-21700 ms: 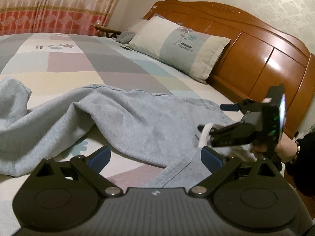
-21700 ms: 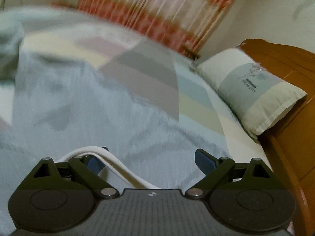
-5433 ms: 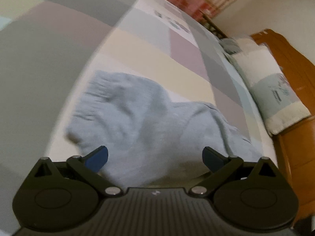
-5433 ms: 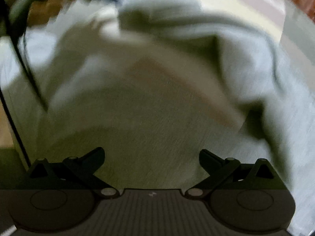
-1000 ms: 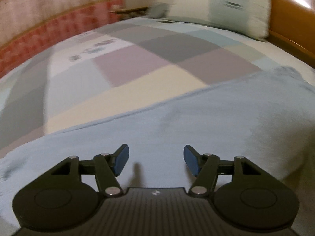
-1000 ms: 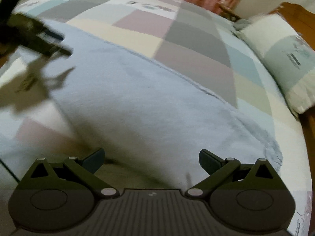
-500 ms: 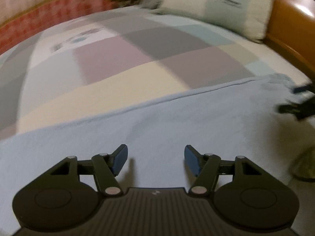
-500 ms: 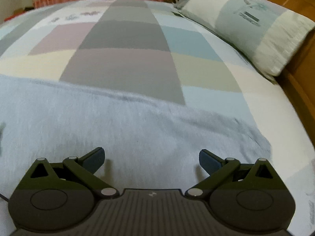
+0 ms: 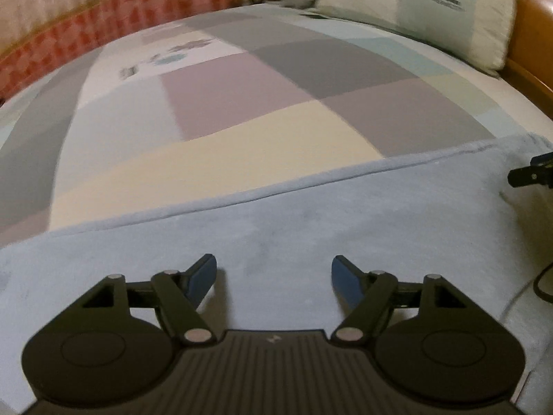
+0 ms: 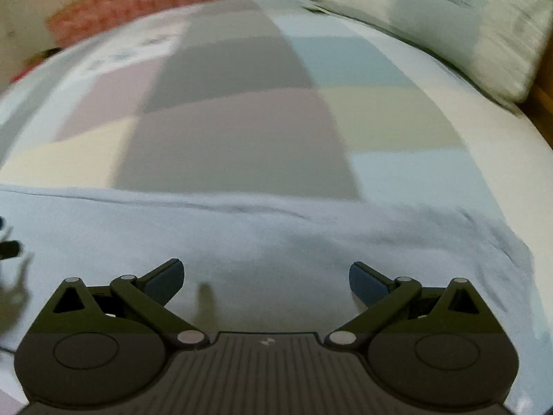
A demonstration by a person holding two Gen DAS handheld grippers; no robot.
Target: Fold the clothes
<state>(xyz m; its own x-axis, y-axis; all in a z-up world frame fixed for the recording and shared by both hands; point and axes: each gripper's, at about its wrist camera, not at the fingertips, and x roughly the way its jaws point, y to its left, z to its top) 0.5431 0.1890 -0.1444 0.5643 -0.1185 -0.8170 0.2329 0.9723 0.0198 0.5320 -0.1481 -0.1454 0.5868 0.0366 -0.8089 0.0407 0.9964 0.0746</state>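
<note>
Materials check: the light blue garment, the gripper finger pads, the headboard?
Light blue garment: soft matte knit, probably cotton jersey or fleece; it drapes limp with a rolled far edge and no sheen.
Left gripper finger pads: blue, matte, likely rubber or soft plastic on black hard-plastic arms.
Headboard: orange-brown, glossy, looks like varnished wood, though blur hides the grain.

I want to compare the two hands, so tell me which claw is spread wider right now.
The right claw, seen in its own camera: its blue tips stand farther apart over the light blue garment than those of the left claw.
</note>
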